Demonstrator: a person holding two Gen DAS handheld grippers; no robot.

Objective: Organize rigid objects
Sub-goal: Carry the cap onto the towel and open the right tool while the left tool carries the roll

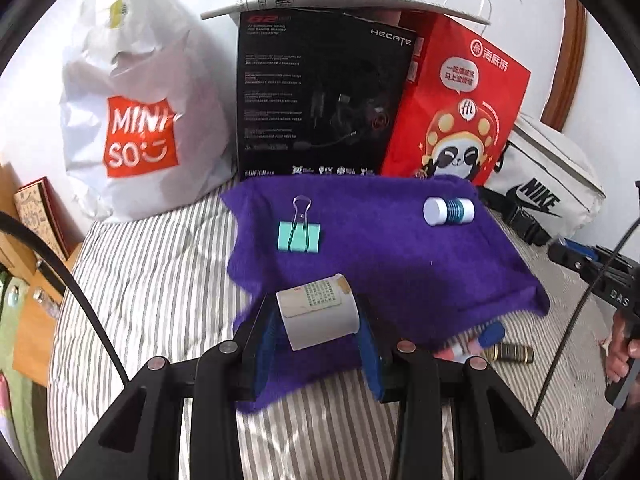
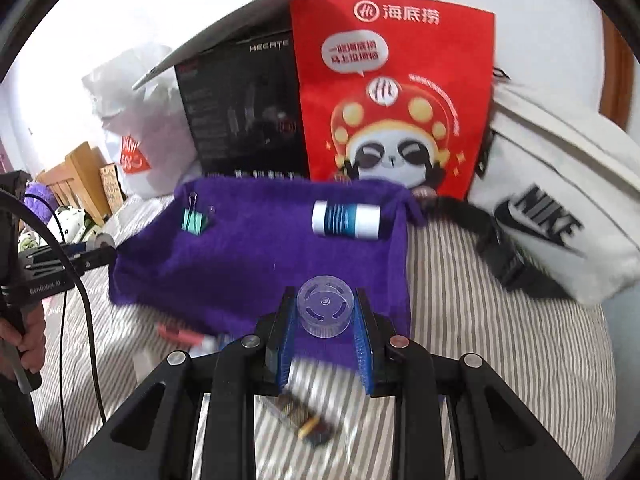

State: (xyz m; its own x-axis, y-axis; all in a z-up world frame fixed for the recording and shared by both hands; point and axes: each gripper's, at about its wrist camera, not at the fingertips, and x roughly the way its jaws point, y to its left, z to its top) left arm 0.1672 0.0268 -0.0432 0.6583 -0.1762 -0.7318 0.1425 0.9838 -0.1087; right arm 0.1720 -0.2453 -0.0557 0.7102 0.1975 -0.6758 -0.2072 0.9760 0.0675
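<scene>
My left gripper (image 1: pixel 318 326) is clamping a white labelled bottle (image 1: pixel 318 314) between half-open jaws. At twelve o'clock, my right gripper (image 2: pixel 325 318) is squeezing a clear plastic spool (image 2: pixel 325 312) over the purple cloth (image 2: pixel 248 264).

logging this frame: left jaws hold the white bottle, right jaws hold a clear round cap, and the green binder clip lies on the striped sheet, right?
Not quite: the green binder clip lies on the purple cloth, not the striped sheet, as the left wrist view shows. The left jaws do hold the white bottle, and the right jaws hold the clear round cap.

Both wrist views close, facing wall — share purple cloth (image 1: pixel 384 248) (image 2: pixel 260 256), right perhaps nearer.
</scene>
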